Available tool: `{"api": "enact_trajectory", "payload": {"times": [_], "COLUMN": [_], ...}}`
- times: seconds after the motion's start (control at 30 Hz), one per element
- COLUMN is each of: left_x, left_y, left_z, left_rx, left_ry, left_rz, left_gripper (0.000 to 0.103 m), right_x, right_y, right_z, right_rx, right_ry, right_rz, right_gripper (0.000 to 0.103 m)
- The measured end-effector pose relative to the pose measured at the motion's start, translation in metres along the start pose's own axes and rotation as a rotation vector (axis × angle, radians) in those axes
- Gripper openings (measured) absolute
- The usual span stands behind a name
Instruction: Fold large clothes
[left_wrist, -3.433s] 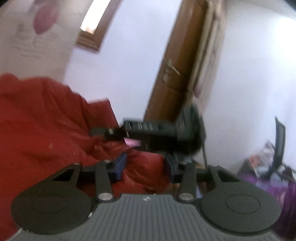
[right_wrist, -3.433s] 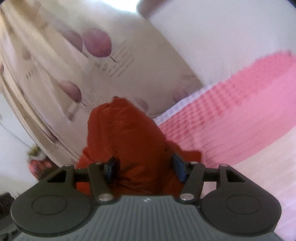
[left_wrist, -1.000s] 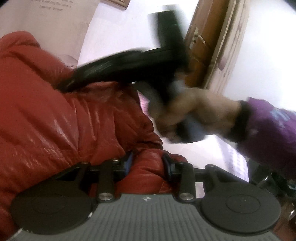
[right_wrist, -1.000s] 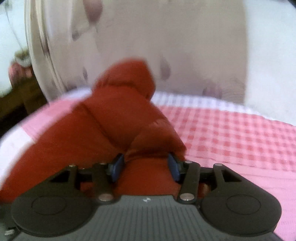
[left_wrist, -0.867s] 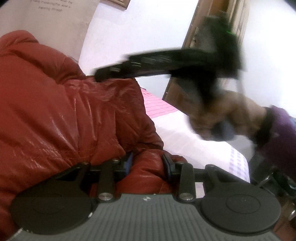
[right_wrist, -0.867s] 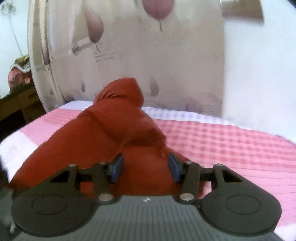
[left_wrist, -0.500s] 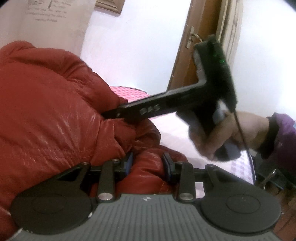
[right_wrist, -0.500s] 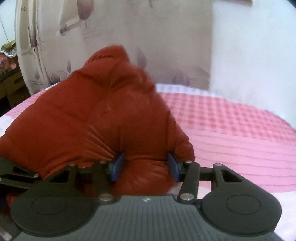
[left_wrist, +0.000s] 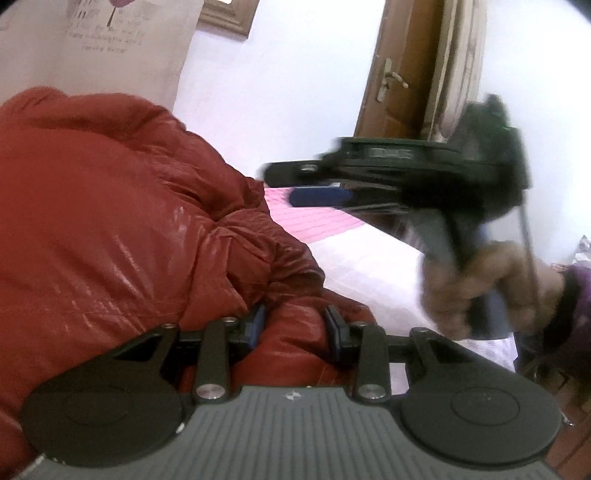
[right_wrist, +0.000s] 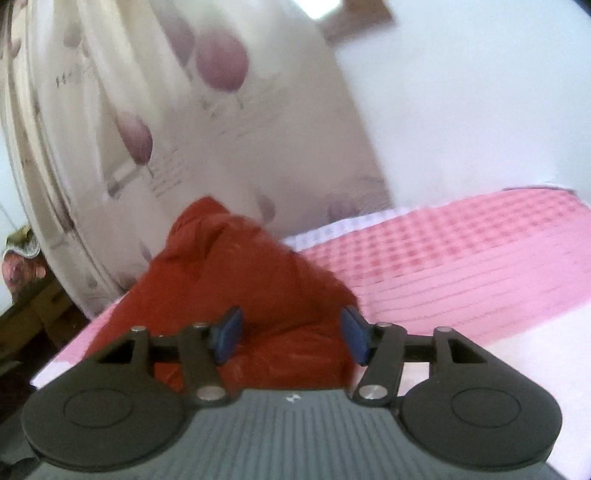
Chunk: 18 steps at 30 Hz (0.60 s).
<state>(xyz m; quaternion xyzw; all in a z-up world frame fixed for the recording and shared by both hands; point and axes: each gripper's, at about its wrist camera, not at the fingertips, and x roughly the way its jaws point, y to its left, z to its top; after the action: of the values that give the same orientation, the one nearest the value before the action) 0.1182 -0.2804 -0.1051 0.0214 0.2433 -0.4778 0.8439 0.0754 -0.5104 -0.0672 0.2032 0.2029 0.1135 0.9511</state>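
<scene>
A shiny red puffer jacket (left_wrist: 110, 229) lies bunched on the pink checked bed (left_wrist: 314, 221). My left gripper (left_wrist: 295, 326) is shut on a fold of the red jacket near its edge. In the right wrist view the jacket (right_wrist: 258, 280) rises as a mound in front of my right gripper (right_wrist: 291, 334), whose blue pads stand wide apart with fabric between them, not pinched. The right gripper also shows in the left wrist view (left_wrist: 317, 184), blurred, held by a hand, clear of the jacket to its right.
A flower-print curtain (right_wrist: 166, 122) hangs behind the bed (right_wrist: 461, 258). A wooden door (left_wrist: 399, 74) and white wall stand beyond the bed. The hand (left_wrist: 480, 288) with a purple sleeve is at the right. Dark wooden furniture (right_wrist: 29, 306) sits at the left.
My right gripper has opened and let go of the jacket, pulling back to the right. My left gripper stays shut on the fold.
</scene>
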Motion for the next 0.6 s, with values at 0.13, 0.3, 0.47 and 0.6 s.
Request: {"api": "enact_trajectory", "payload": {"times": [0.13,0.3,0.47,0.6], "left_x": [-0.006,-0.031,-0.082,-0.083], "left_y": [-0.013,-0.026,-0.031,0.002], "left_z": [0.002,0.006,0.014,0.017], "left_rx": [0.037,0.019,0.023,-0.057], "left_ry": [-0.017,-0.084,-0.237,-0.152], "left_rz": [0.023,-0.032,0.016,0.133], "left_gripper": [0.045,0.095,0.103,0.050], "right_x": [-0.023,-0.029,-0.028,-0.025], "right_y": [0.003,0.019,0.021,0.016], "right_z": [-0.022,-0.048,-0.057,-0.069], "right_rx": [0.031,0.028,0.073,0.188], "right_ry": [0.038,0.058,0.046,0.068], "right_rz": [-0.003,-0.003,0.002,0.037], "right_gripper": [0.059,0.057,0.046,0.039]}}
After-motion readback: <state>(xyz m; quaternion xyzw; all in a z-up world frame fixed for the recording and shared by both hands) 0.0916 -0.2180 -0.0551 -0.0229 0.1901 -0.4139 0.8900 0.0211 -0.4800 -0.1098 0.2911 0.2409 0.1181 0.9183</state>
